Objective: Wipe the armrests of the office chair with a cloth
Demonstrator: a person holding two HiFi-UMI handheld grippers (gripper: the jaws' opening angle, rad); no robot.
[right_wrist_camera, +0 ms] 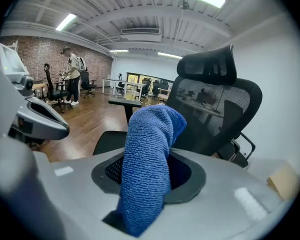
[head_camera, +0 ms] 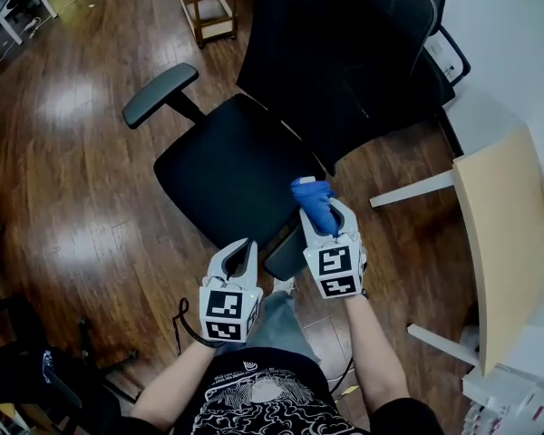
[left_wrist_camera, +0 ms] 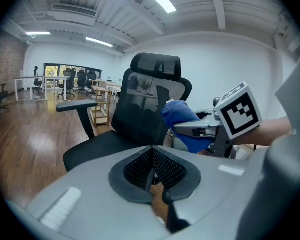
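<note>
My right claw (head_camera: 325,217) is clamped on the cloth (head_camera: 313,198). It is a blue cloth with a looped, towelling nap, bunched into a thick roll that rises from between the jaws and bends over at its top. In the right gripper view the cloth (right_wrist_camera: 147,154) fills the gap of the right claw (right_wrist_camera: 150,173) from the base up, and a loose end hangs below the pads.

The cloth sits over the near right edge of the seat of the black office chair (head_camera: 222,170), just above the near armrest (head_camera: 286,257); I cannot tell whether it touches it. The far armrest (head_camera: 160,93) juts out beyond the seat's far left corner, well apart from both claws.

My left claw (head_camera: 240,247) hovers off the seat's near edge, beside the right one, over the wooden floor (head_camera: 63,179). In the left gripper view its jaws (left_wrist_camera: 152,154) are pressed together with nothing between them, and the cloth (left_wrist_camera: 180,115) shows to their right.
</note>
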